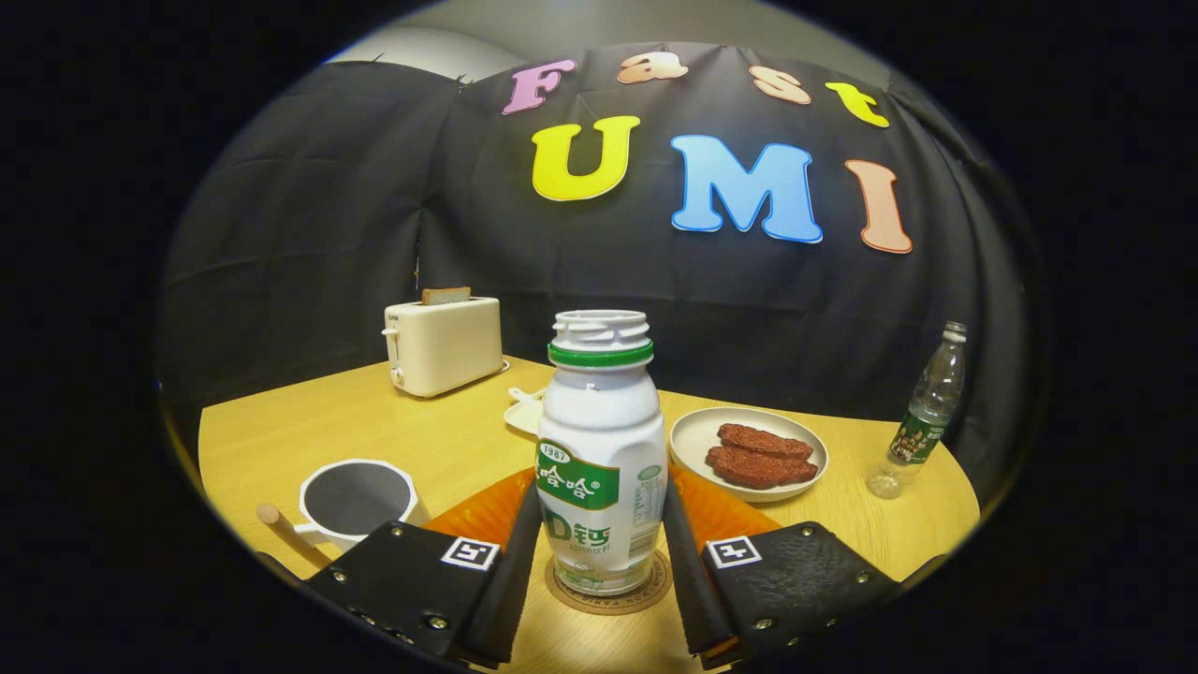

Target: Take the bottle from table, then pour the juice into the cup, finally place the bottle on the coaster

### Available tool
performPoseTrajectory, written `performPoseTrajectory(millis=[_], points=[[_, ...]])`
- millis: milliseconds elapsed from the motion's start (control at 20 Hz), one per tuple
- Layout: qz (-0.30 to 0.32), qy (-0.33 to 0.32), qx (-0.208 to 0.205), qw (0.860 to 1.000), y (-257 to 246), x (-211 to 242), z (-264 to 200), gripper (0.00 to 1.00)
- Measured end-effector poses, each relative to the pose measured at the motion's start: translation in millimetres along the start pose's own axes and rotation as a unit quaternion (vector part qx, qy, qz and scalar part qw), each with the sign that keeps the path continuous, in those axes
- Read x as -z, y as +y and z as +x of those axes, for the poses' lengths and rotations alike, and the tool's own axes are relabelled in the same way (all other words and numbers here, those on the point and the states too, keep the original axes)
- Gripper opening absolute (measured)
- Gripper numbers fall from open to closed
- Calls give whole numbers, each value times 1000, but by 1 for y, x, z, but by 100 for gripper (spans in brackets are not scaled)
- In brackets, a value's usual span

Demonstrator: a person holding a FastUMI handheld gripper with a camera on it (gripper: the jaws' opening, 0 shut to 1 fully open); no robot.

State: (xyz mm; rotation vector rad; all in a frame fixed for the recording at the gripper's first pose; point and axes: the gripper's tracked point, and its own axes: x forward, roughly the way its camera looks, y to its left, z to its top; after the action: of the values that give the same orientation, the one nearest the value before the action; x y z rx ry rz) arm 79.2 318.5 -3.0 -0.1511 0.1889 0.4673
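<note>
While the two fingers of the gripper [599, 552] stand one on each side of the bottle [599, 459], their inner edges lie right along its lower body, so they look to be pinching it; any thin gap at the contact lines is too fine to make out. The bottle is white with a green band at the neck and a green label, it stands upright, and its mouth is uncapped. Its base sits on a round coaster [610, 592] that lies on the wooden table [449, 440] between the fingers. Behind the bottle's foot an orange mat [482, 513] shows on both sides of it.

Just ahead of the left finger stands a white cup [354, 499] with a dark inside and a wooden handle that sticks out toward the gripper. Beyond the right finger is a pale plate [697, 438] bearing two reddish-brown pieces of food [760, 455]. Farther off to the right a small clear water bottle [927, 407] stands tilted near the table's edge. At the far left side a cream toaster [442, 344] holds a slice of bread [445, 295] in its slot. A small white object lies behind the bottle, partly hidden.
</note>
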Motion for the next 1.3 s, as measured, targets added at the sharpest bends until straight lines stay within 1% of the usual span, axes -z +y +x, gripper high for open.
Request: performPoseTrajectory(millis=[100,300,1300], points=[[11,2,3,1000,-2,5,0,66],[38,-15,4,999,-6,6,-2,66],[42,-47,10,998,-5,8,-3,66]])
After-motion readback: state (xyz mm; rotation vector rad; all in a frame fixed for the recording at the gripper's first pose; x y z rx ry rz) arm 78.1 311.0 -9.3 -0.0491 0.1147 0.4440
